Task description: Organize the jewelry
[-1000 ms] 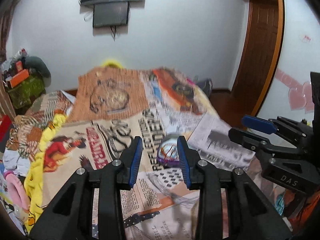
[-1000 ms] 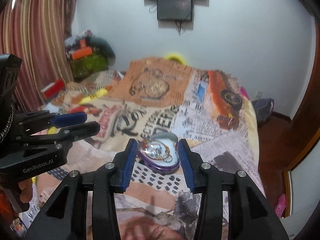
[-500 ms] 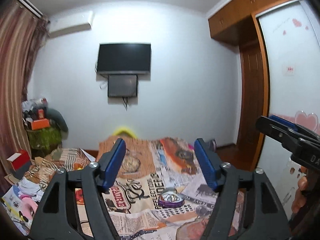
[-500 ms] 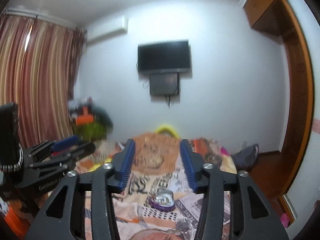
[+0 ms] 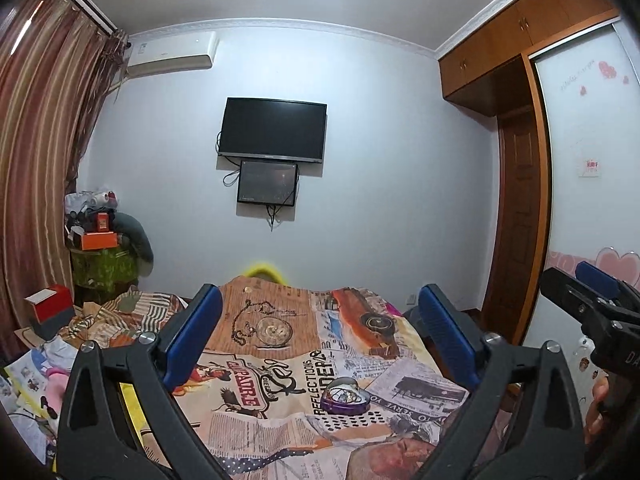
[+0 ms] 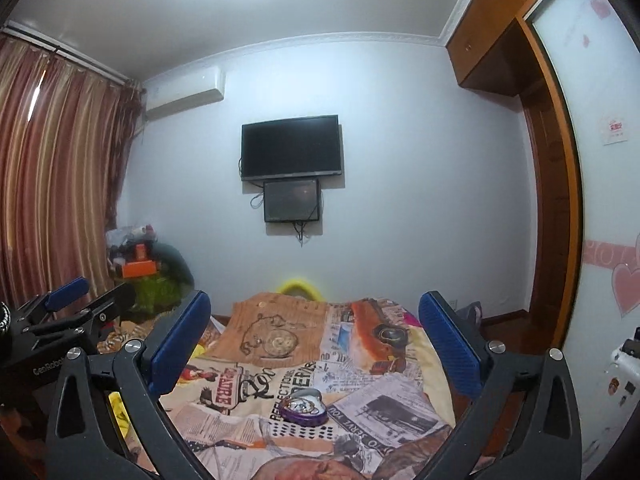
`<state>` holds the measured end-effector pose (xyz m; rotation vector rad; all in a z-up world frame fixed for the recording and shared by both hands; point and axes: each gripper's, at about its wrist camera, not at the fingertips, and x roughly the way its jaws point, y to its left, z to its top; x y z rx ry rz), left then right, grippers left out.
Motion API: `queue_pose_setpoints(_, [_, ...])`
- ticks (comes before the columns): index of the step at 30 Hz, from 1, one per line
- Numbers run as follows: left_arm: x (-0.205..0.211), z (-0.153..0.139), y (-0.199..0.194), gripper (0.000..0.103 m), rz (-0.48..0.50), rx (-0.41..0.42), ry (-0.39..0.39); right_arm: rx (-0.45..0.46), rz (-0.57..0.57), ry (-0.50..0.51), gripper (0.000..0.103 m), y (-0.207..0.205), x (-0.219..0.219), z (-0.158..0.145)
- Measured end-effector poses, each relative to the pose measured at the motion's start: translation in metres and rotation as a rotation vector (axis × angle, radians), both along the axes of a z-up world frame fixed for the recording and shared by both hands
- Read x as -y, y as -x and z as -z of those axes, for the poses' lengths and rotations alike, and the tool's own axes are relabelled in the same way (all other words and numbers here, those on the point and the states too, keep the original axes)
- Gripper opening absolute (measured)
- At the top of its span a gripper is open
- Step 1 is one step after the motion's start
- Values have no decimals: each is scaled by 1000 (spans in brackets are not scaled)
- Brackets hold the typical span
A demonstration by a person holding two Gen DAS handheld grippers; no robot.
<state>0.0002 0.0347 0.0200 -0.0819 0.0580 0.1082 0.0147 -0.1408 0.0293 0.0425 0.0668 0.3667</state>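
The tin (image 5: 345,395) (heart-shaped, purple) lies on my bed (image 5: 280,364); my left gripper (image 5: 320,336) and right gripper (image 6: 315,342), just opened, gape wide, empty.

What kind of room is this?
Most likely a bedroom. A bed with a printed newspaper-style cover fills the middle, a TV hangs on the wall facing it, and a wooden wardrobe stands at the right. A heart-shaped jewelry box sits on the bed.

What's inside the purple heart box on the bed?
The purple heart box holds a shiny jumble of small silvery and colourful pieces, probably jewelry. Each piece is too small to tell apart, and whatever lies underneath the top ones is hidden.
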Motion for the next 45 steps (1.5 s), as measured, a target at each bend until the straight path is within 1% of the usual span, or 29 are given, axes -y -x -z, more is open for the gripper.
queue_pose_setpoints(11, [7, 5, 1, 99, 9, -9, -29, 7, 1, 23, 103, 10, 3, 3])
queue_pose_setpoints(25, [6, 7, -2, 99, 22, -28, -18, -13, -2, 28, 103, 9, 5, 4])
queue_pose_setpoints(45, [7, 10, -4, 99, 47, -41, -36, -25, 4, 27, 103, 10, 6, -1])
